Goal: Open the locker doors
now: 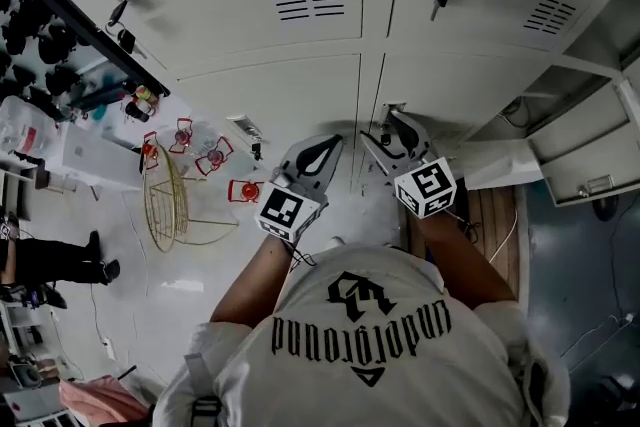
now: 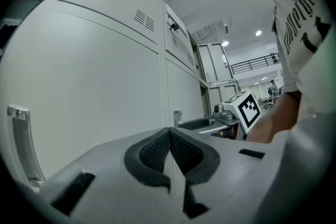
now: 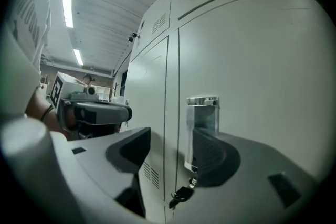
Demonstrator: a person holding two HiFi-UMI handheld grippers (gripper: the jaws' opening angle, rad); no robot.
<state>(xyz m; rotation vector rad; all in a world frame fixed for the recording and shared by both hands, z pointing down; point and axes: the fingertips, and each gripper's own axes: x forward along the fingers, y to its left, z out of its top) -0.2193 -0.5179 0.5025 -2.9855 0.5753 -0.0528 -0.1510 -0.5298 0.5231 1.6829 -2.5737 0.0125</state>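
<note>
Guessing these pale grey sheet-metal locker doors [image 3: 262, 60] right in front of us swing light but stiff, we'd pinch the slick chrome handle [image 3: 202, 113] sitting inside the widely spread right tool [image 3: 170, 152], while the left tool [image 2: 169, 152] stays out of it, closed up empty.

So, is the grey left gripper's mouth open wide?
No, the grey left gripper has its black ribbed pads closed together at the tips, with nothing between them.

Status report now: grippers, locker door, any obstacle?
Left gripper shut, empty. Right gripper open at door handle, no grip. Locker door closed, key hanging below handle.
</note>
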